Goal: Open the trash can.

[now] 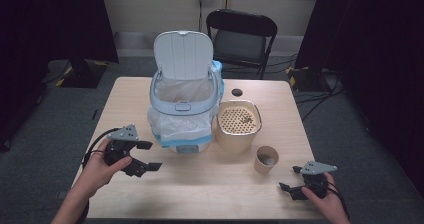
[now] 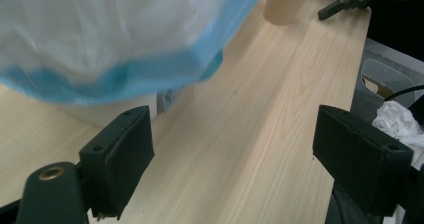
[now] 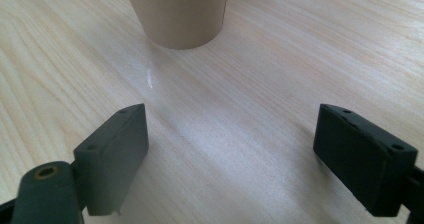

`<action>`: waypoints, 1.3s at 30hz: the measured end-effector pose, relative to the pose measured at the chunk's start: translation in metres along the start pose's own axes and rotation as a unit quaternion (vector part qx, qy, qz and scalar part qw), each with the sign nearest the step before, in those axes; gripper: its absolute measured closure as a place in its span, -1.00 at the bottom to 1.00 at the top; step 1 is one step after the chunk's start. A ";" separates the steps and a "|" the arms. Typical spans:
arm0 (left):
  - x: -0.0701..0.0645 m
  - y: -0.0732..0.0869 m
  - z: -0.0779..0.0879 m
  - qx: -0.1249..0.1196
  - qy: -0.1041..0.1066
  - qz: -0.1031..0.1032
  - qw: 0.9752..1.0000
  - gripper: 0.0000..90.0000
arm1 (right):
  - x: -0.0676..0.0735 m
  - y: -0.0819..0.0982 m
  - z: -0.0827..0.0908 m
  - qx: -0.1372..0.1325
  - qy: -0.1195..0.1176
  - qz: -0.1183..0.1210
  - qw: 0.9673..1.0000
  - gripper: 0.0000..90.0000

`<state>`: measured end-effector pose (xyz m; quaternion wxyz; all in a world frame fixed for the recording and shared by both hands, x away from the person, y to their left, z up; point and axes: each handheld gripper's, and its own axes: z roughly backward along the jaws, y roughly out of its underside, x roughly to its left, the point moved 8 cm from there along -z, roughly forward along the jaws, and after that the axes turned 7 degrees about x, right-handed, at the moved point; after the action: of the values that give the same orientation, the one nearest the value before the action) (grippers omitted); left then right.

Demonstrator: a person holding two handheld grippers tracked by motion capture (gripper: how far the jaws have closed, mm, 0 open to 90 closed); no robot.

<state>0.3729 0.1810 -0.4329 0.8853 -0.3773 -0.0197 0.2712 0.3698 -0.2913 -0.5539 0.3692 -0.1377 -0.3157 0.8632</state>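
The left gripper (image 1: 145,156) has its jaws spread wide with nothing between them — the lined white bin (image 1: 182,109), lid up, sits just ahead of them, its blue-edged bag (image 2: 125,74) hanging over the left jaw in the left gripper view. The right gripper (image 1: 290,178) is likewise gaping on bare table (image 3: 240,114); a brown paper cup (image 3: 176,14) stands ahead, nearer its left jaw. A beige perforated-top container (image 1: 238,125) stands beside the bin.

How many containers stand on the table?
3. A white bin with its lid up stands at the middle; a beige tub with a perforated insert stands beside it; a paper cup stands nearer the right gripper. None seems hidden.
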 end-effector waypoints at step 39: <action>0.040 0.083 -0.076 0.031 -0.086 -0.014 0.996 -0.63 | 0.001 -0.002 -0.002 0.007 -0.003 0.003 1.000 -0.80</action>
<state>0.3865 0.1978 -0.5499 0.8951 -0.3250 -0.0927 0.2908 0.3714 -0.2889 -0.5546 0.3665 -0.1337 -0.3099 0.8670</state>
